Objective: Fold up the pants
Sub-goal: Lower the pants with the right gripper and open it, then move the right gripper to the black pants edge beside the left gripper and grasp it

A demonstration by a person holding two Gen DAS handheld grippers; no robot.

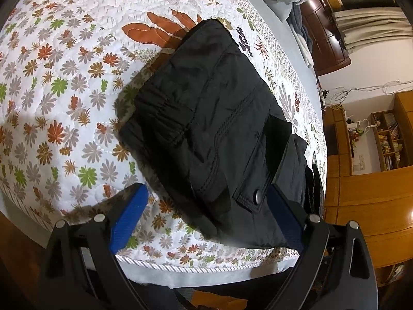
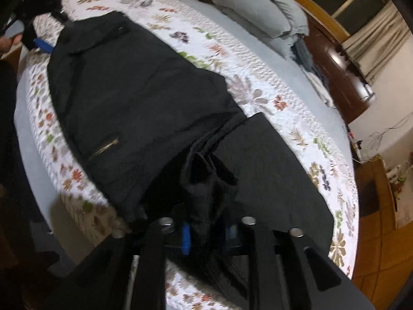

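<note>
The black pants (image 1: pixel 206 118) lie on a floral quilted bedspread (image 1: pixel 64 77), folded over into a thick dark slab with a gathered elastic waistband, stitched seams and a flapped pocket closed by a snap button (image 1: pixel 256 195). In the right wrist view the pants (image 2: pixel 134 98) stretch ahead of the fingers across the quilt, a short brass-coloured zipper (image 2: pixel 105 146) showing on the cloth, and a bunched wad of the fabric runs back between the blue pads.

The right gripper (image 2: pixel 206 232) has its fingers closed on that bunched fabric, pinching it. The left gripper (image 1: pixel 204 206) has its blue-padded fingers (image 1: pixel 129 214) spread wide; the corner of the pants with the snap pocket sits between them, nearer the right-hand finger, and no pad is seen pressing the cloth.

Beyond the pants, far ahead of the fingers, grey pillows (image 2: pixel 260 13) rest at the head of the bed, with wooden shelves (image 1: pixel 387 139) off to the side.
</note>
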